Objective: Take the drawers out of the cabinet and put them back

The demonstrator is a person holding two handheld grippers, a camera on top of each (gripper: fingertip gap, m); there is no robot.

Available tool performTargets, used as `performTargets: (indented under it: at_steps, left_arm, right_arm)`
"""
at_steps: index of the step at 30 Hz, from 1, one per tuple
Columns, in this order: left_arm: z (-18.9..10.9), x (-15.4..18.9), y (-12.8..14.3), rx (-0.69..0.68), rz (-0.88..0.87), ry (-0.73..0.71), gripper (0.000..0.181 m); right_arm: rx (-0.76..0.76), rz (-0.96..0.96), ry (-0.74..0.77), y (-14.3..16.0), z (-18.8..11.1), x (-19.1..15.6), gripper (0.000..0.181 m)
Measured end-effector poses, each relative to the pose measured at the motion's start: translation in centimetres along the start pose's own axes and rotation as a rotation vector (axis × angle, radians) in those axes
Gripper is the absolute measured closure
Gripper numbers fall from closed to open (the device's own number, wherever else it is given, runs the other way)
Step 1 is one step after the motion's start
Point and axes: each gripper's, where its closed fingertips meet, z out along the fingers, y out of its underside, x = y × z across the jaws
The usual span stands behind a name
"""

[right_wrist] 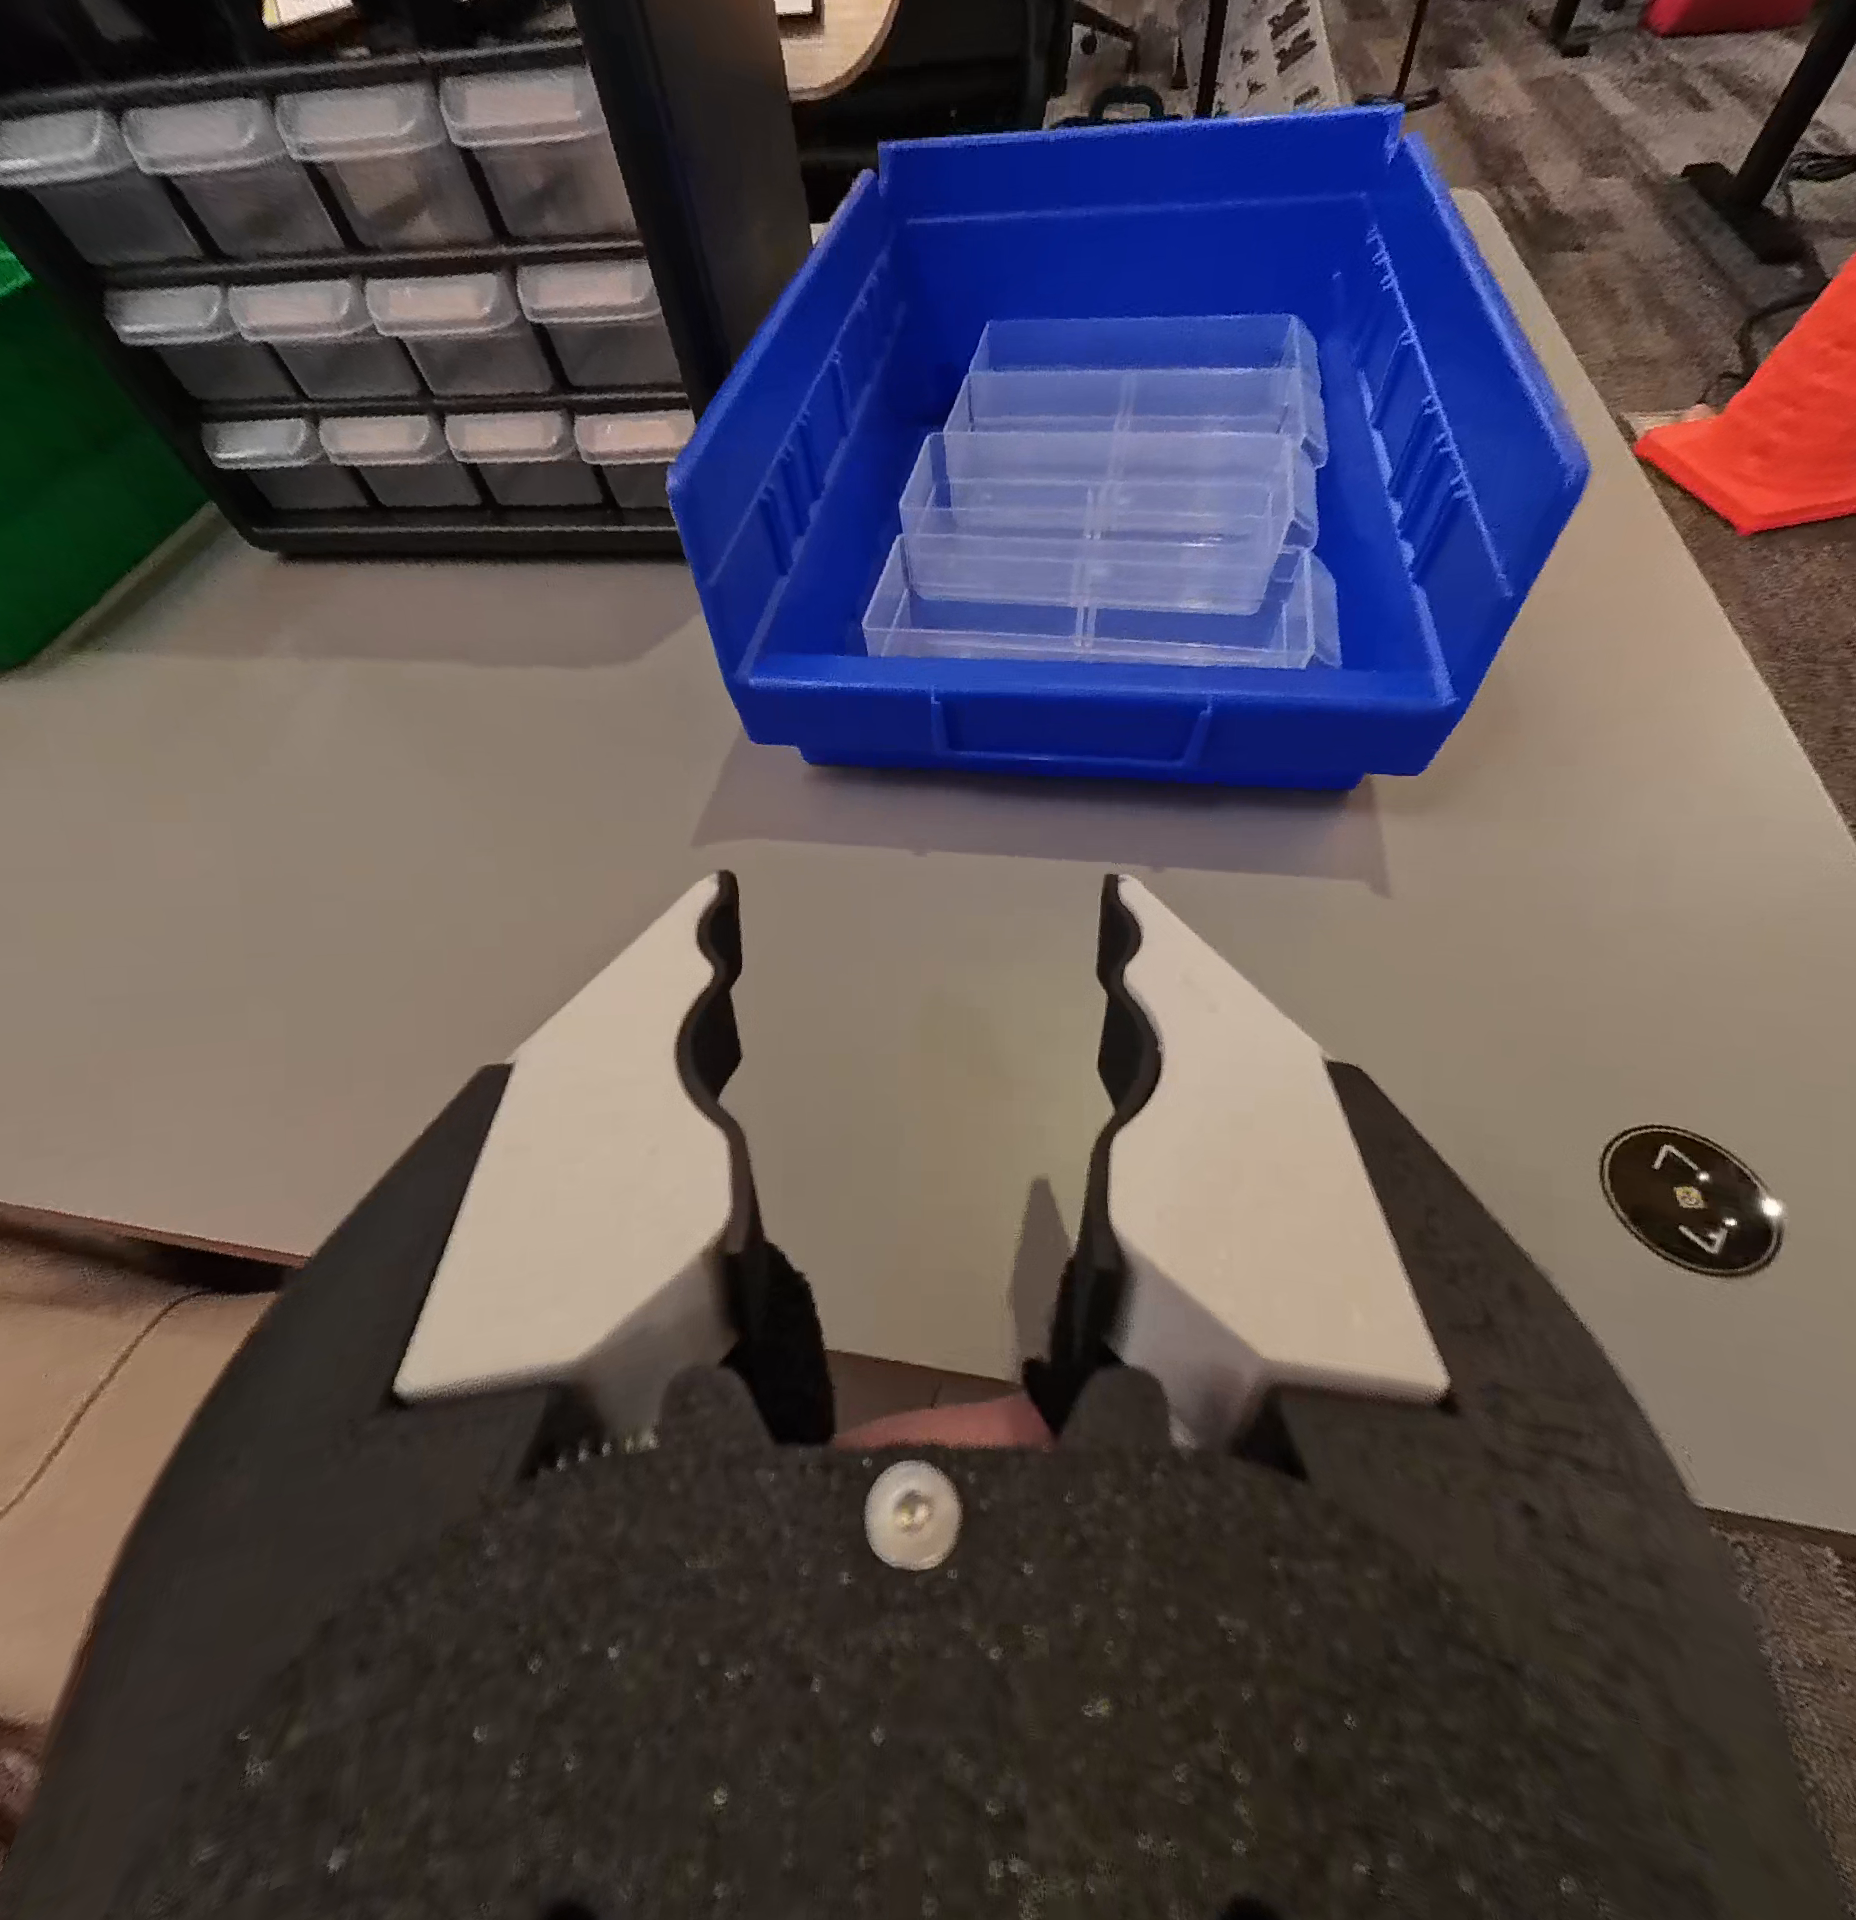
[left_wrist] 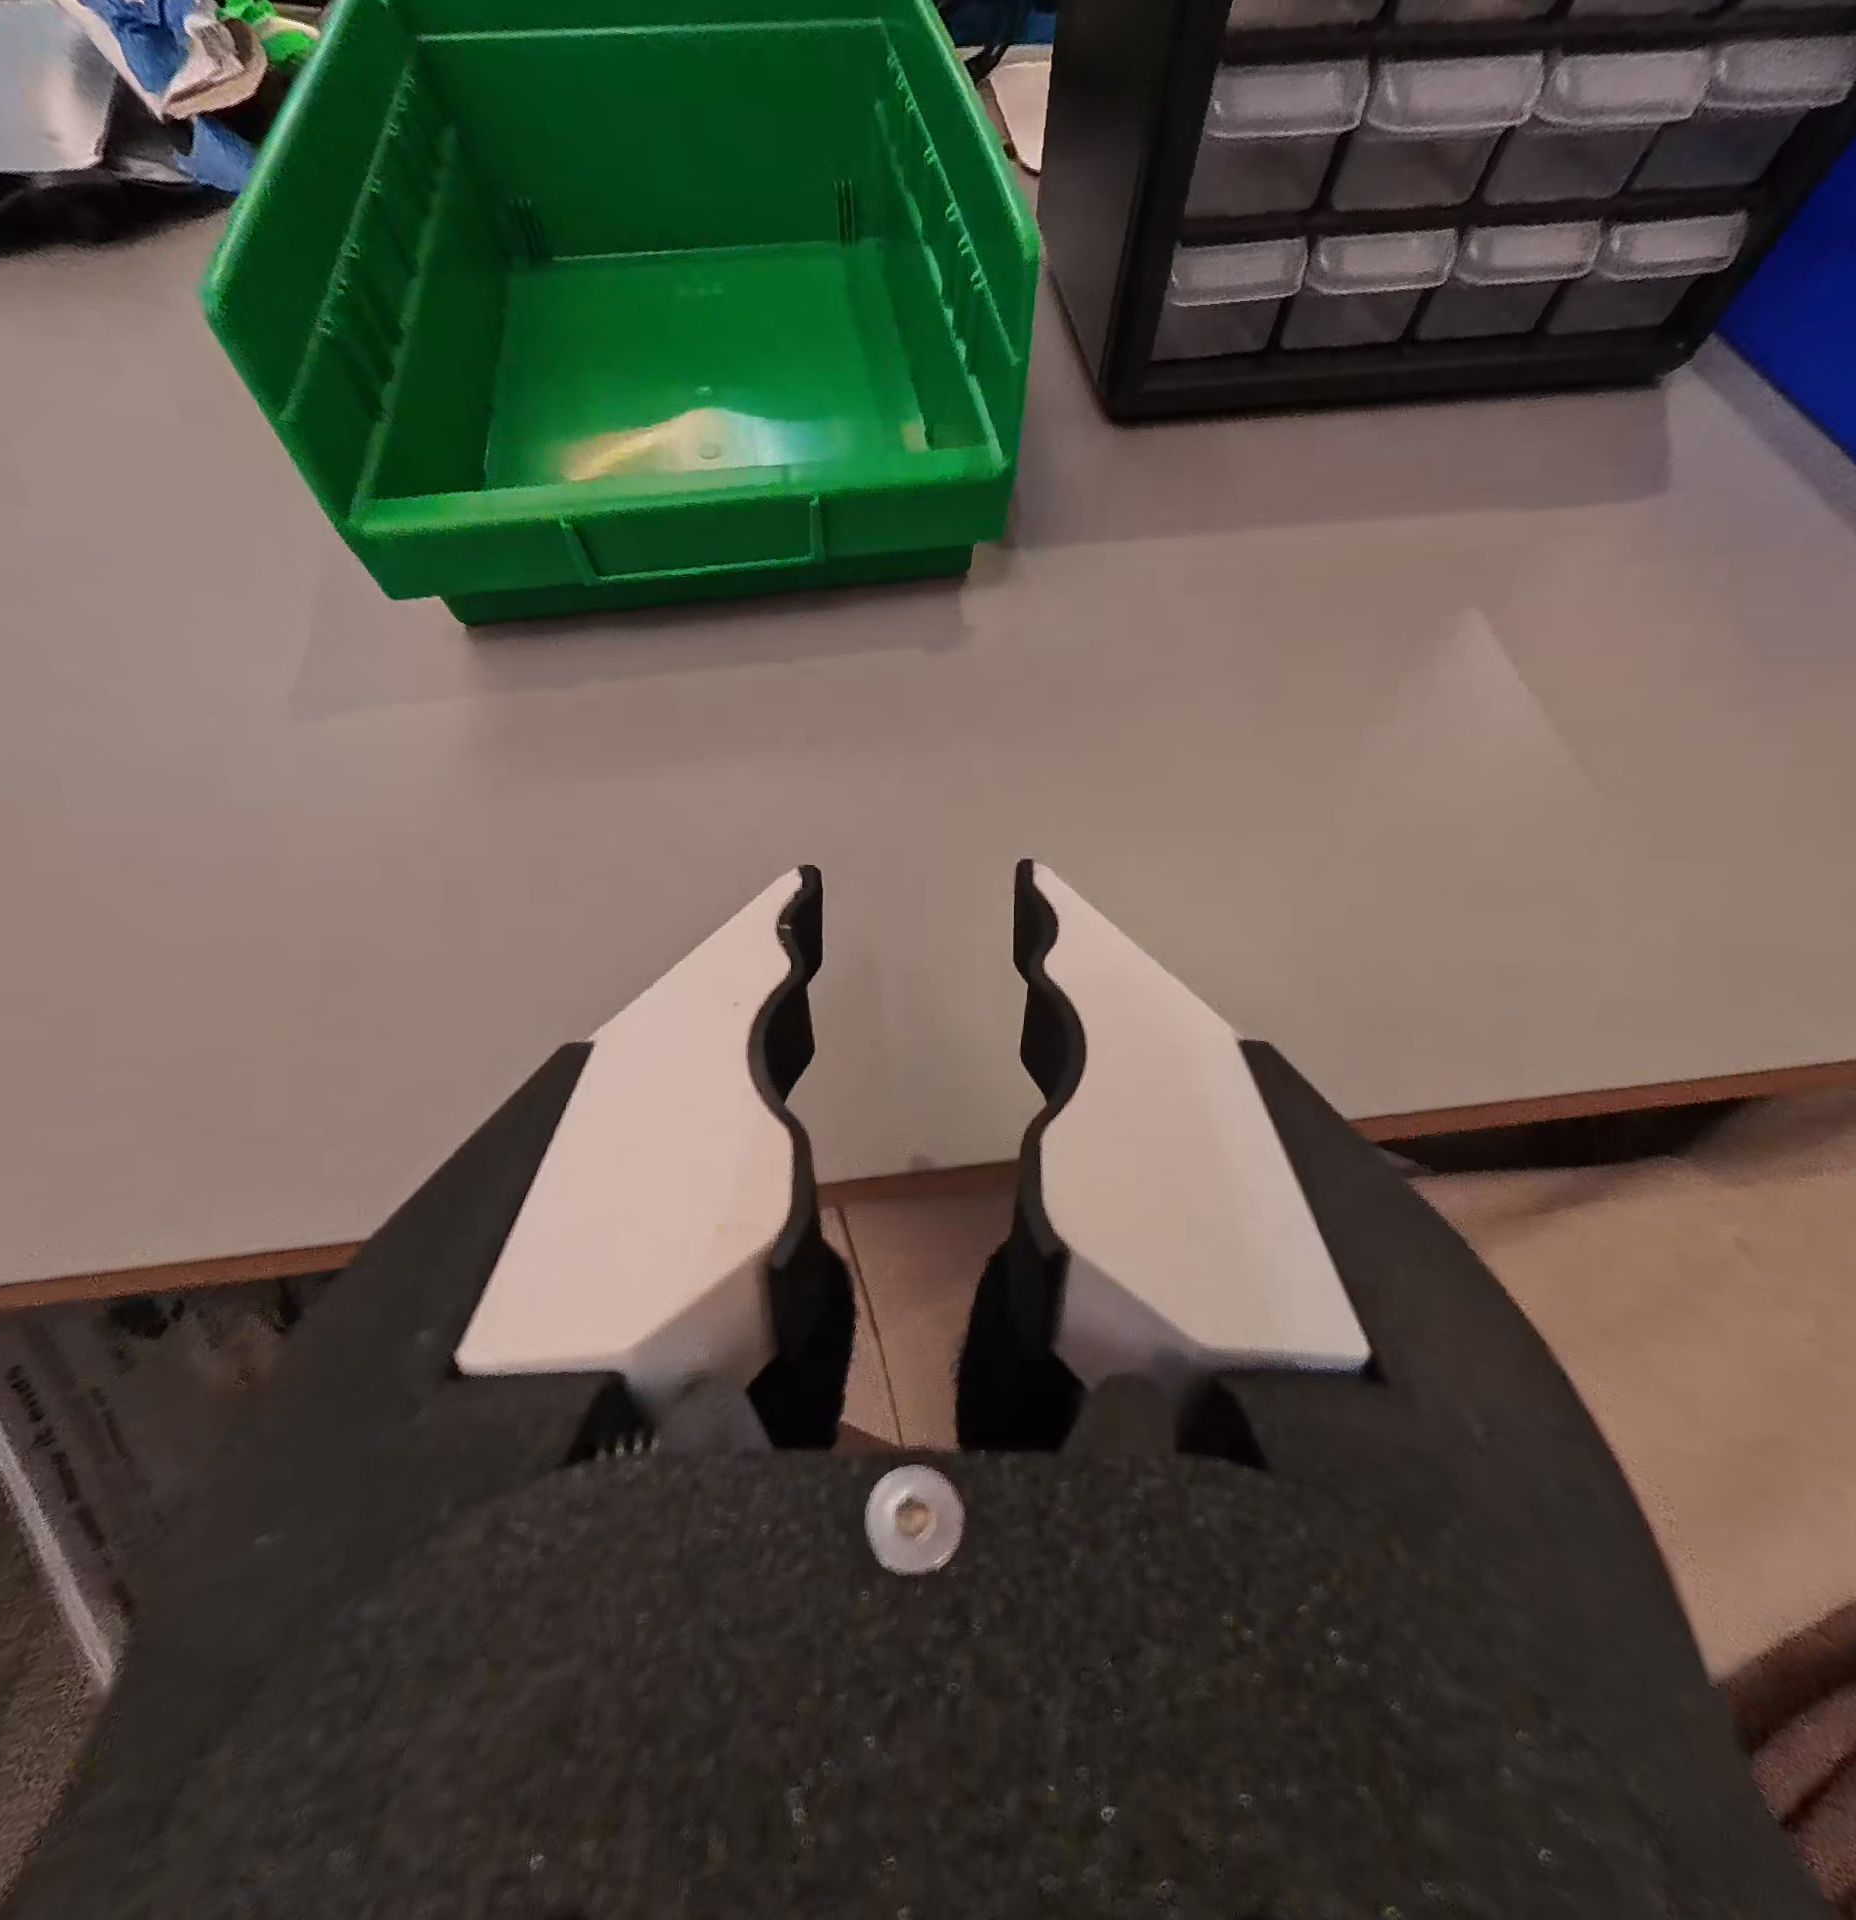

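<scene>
four clear drawers (right_wrist: 1100,520) crosswise in blue bin (right_wrist: 1464,717)

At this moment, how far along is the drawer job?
Done: four clear drawers lie in the blue bin. In hand: nothing; left tongs and right tongs are open over the table. Left: returning them to the cabinet. Green bin is empty.
</scene>
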Motion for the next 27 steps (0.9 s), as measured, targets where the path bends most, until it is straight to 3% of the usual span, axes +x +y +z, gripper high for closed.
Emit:
performTargets:
  at_steps: [4, 7, 12, 15, 18, 20, 24, 26, 27]
  left_arm:
    - [1.4, 1.3, -0.3, -0.003, -0.042, 0.048, 0.146]
    - [3.1, 6.2, -1.3, -0.007, -0.041, 0.149, 0.142]
    - [6.7, 23.4, -5.1, -0.014, -0.013, 0.509, 0.125]
    - [9.7, 31.7, -7.6, 0.045, 0.149, 0.534, 0.114]
    - [12.5, 38.5, -9.0, 0.053, 0.188, 0.603, 0.110]
    - [14.9, 40.7, -9.0, 0.034, 0.200, 0.575, 0.111]
    - [18.5, 40.5, -9.5, 0.022, 0.112, 0.478, 0.130]
    - [19.0, 40.4, -9.2, 0.003, 0.093, 0.489, 0.163]
    - [19.0, 40.4, -9.3, 0.010, 0.105, 0.509, 0.162]
  right_arm:
    - [0.014, 0.019, -0.004, -0.1, -0.4, -0.1, 0.113]
    - [0.003, -0.003, 0.025, 0.1, -0.4, 0.6, 0.113]
    - [0.029, 0.004, 0.036, -0.4, -0.9, 1.2, 0.113]
    - [0.037, 0.013, 0.037, -0.5, -1.2, 1.5, 0.113]
    - [0.044, 0.026, 0.043, -0.5, -1.6, 2.0, 0.113]
    - [0.049, 0.041, 0.044, -0.4, -1.9, 2.3, 0.113]
    - [0.050, 0.074, 0.046, -0.1, -2.6, 2.9, 0.113]
    - [0.050, 0.091, 0.047, 0.0, -2.9, 3.2, 0.113]
    - [0.051, 0.099, 0.047, 0.1, -3.0, 3.3, 0.113]
